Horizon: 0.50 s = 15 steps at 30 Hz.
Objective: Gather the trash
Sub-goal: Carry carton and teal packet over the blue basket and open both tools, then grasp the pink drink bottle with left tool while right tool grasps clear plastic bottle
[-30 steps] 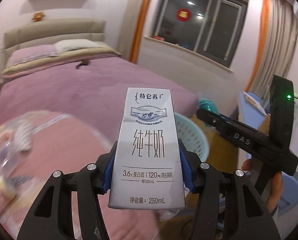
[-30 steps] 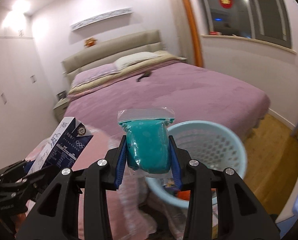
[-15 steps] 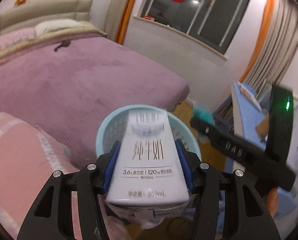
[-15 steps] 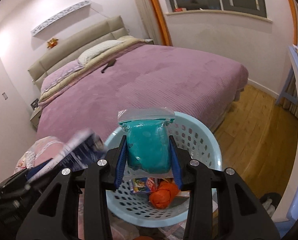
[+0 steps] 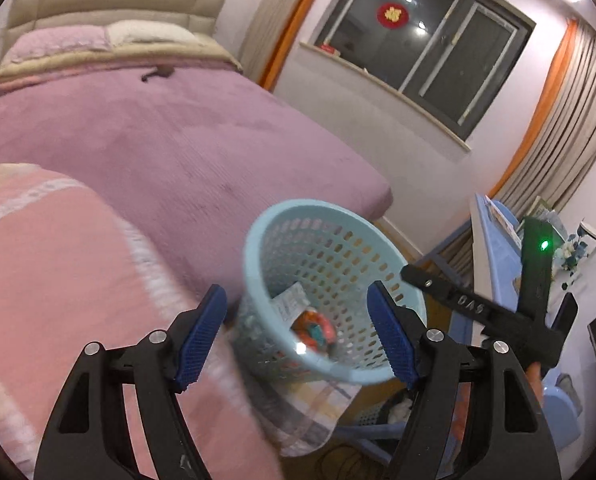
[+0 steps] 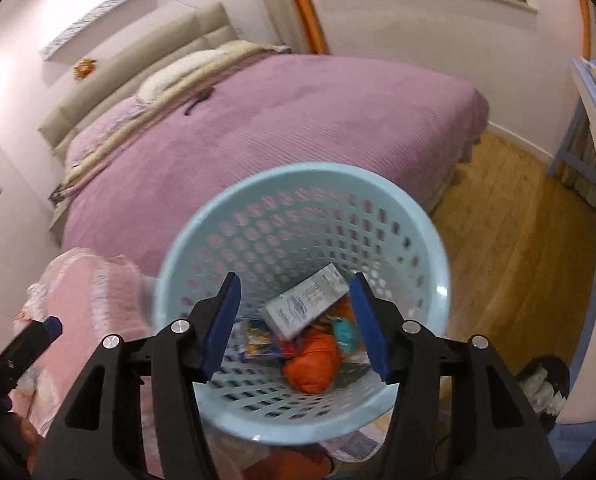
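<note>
So both grippers are over the light blue laundry-style basket (image 6: 298, 184) and neither has anything in it: the left gripper (image 5: 298, 334) has its jaws opening with nothing between the blue pads, same story for the right gripper (image 6: 295, 322), jaws opening and only the basket showing through the gap. The trash is down in the bottom of the basket. I count one white milk carton (image 6: 306, 306) lying on its side, one orange wad (image 6: 314, 360), one teal bag (image 6: 346, 330) half buried, and one colourful wrapper (image 6: 257, 338), so four pieces I can make out, one basket, two grippers. Looks to me like this drop-off is basically done. Whether more trash is left around the room I can't tell; the purple bed (image 5: 177, 132) has one small dark thing (image 5: 157, 74) near the pillows, too small to identify.
</note>
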Tool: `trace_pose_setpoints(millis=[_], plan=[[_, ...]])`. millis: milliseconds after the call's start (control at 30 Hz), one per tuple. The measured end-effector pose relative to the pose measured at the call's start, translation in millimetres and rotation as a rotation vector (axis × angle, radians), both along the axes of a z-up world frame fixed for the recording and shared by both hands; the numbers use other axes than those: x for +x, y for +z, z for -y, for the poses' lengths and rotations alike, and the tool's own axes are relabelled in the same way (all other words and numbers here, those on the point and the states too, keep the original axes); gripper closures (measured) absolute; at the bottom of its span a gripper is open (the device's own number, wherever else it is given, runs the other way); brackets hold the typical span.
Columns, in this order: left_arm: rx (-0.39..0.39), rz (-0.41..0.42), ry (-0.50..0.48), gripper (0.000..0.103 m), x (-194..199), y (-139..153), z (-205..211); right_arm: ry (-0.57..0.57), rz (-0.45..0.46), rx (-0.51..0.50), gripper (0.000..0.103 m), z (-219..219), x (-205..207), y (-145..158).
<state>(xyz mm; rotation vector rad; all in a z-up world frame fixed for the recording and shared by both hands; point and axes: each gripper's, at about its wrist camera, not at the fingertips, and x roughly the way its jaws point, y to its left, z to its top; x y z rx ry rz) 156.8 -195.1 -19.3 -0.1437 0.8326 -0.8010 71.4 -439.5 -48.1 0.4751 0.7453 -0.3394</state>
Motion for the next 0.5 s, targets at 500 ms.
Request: trace_pose_setpoints(millis=[500], plan=[[0.057, 0.267, 0.273, 0.013, -94, 66, -185, 0.319, 0.251, -0.102, 0.038, -211, -6, 60]])
